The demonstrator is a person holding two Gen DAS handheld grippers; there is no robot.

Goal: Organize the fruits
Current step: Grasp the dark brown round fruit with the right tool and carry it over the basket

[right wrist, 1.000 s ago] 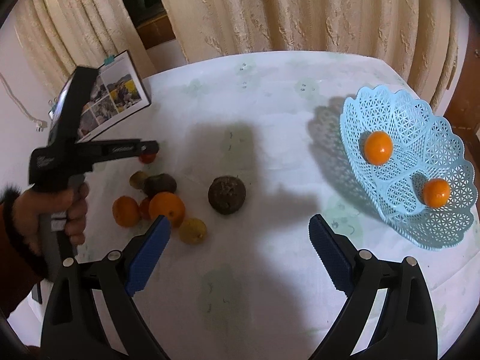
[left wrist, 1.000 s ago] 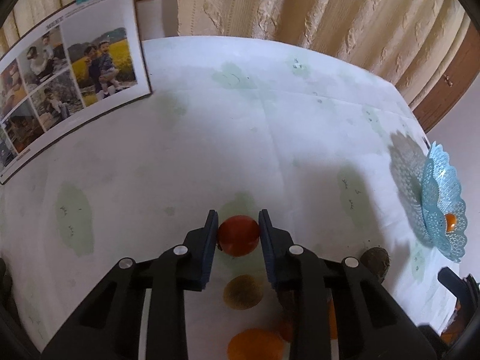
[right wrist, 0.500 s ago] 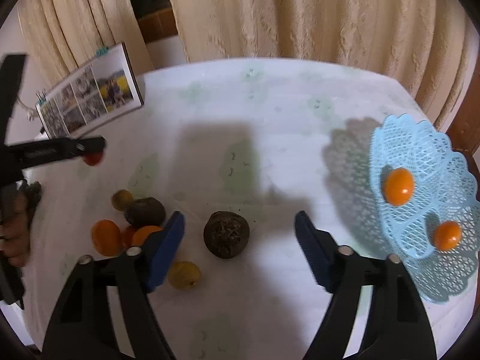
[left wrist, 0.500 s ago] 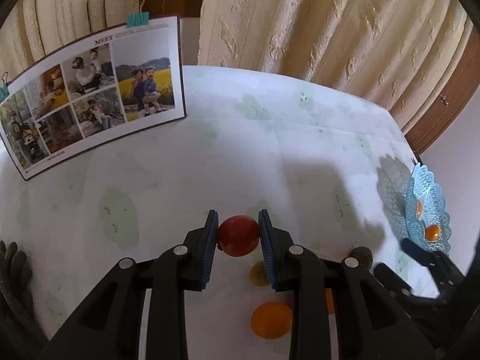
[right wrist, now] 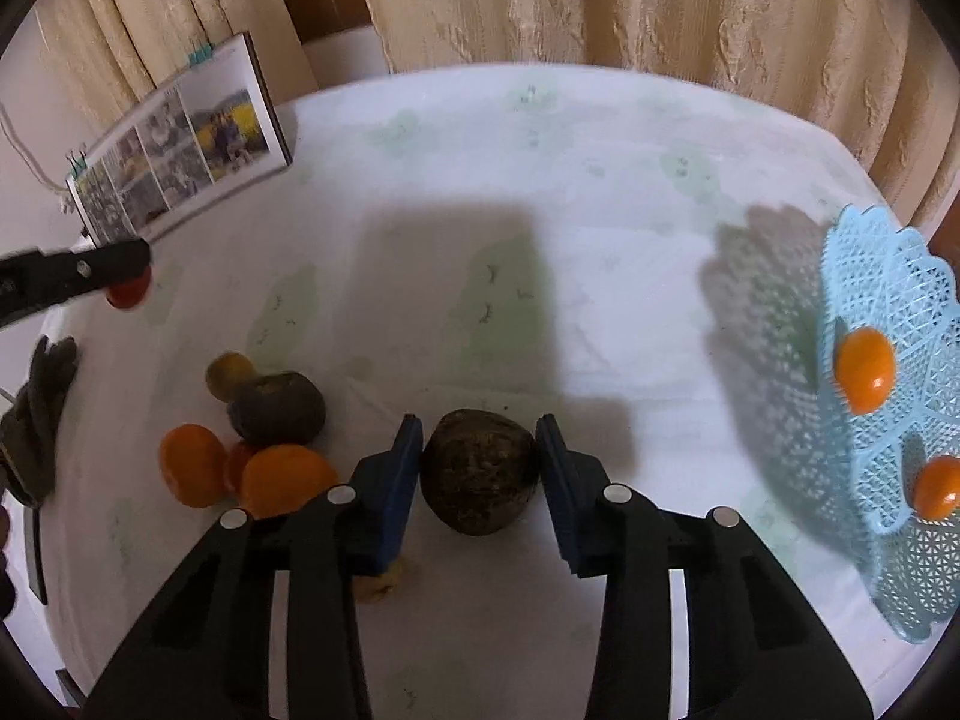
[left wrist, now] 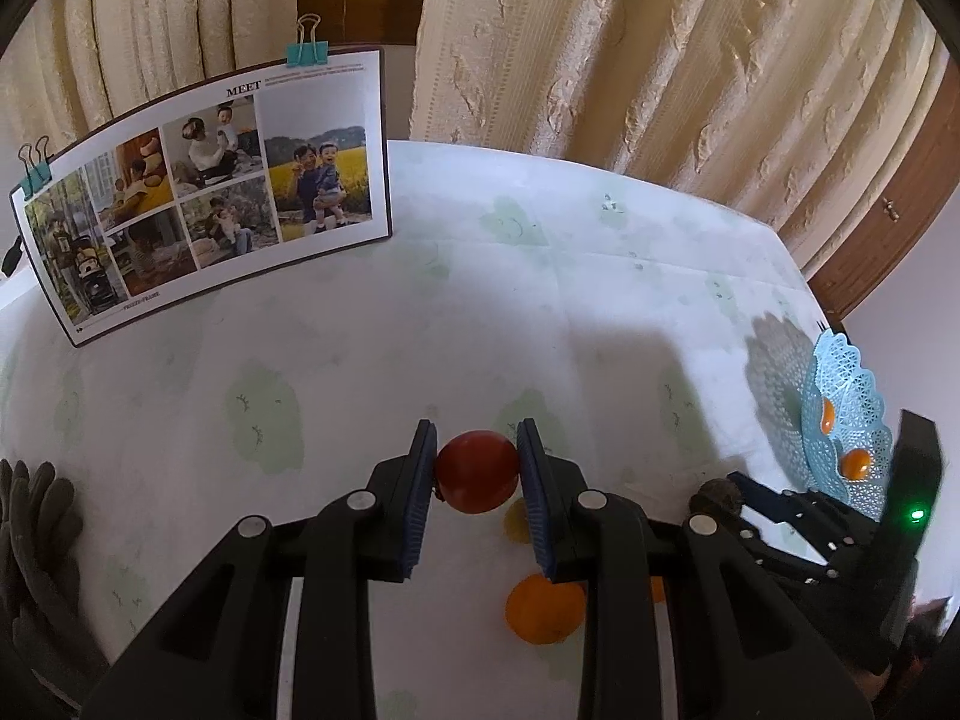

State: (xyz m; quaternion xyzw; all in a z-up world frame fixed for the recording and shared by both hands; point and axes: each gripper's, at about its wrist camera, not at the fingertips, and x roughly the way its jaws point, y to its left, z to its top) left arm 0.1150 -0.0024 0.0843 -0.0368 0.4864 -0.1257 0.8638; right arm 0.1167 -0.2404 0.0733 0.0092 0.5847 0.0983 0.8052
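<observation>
My left gripper (left wrist: 477, 468) is shut on a red tomato (left wrist: 477, 471) and holds it above the table; it also shows in the right wrist view (right wrist: 126, 294). My right gripper (right wrist: 478, 462) has its jaws around a dark brown round fruit (right wrist: 478, 471) on the table, the left pad touching it, a small gap at the right pad. A blue lattice basket (right wrist: 900, 420) at the right holds two oranges (right wrist: 866, 367) (right wrist: 937, 487). A pile of oranges (right wrist: 192, 465), a dark fruit (right wrist: 277, 409) and small yellow fruits (right wrist: 228, 373) lies to the left.
A photo board (left wrist: 198, 192) with binder clips stands at the back left of the white clothed table (left wrist: 540, 300). A dark glove (right wrist: 39, 408) lies at the left edge. Curtains hang behind the table.
My left gripper has lifted the tomato higher above the table. My right gripper has moved down and left and narrowed its jaws around the dark brown fruit.
</observation>
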